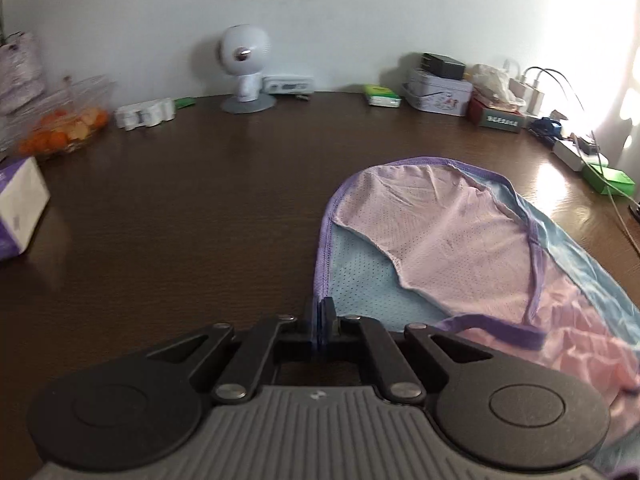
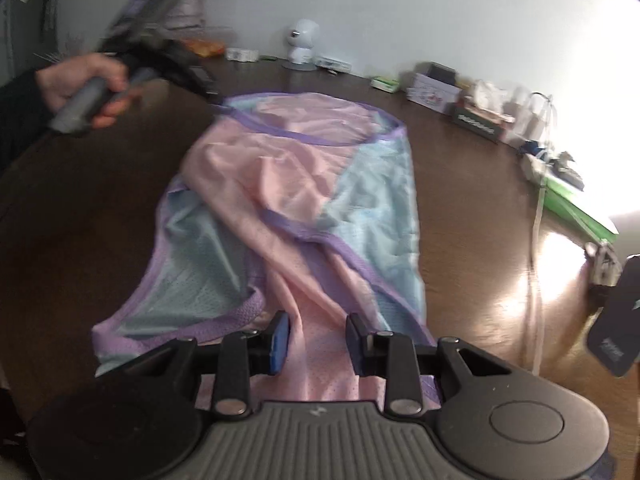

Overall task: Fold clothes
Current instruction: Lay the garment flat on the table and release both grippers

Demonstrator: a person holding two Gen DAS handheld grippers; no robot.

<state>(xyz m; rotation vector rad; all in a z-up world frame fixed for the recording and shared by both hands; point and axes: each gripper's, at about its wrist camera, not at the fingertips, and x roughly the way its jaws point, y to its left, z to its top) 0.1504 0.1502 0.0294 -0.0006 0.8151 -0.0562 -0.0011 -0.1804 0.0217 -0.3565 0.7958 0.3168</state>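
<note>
Left hand-held gripper [image 1: 322, 322] pinched shut on mesh vest [image 1: 460, 248] hem; right hand-held gripper [image 2: 318, 340] part-open, straddling fabric ungripped; lifting now risked lopsided bunching.

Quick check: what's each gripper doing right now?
Left gripper: fingers shut on the purple edge of the garment.
Right gripper: fingers apart over pink fabric; grip cannot be told.

I see a pink, pale-blue garment [image 2: 304, 184] with purple trim and dotted mesh on a dark-brown table [image 1: 180, 200].
</note>
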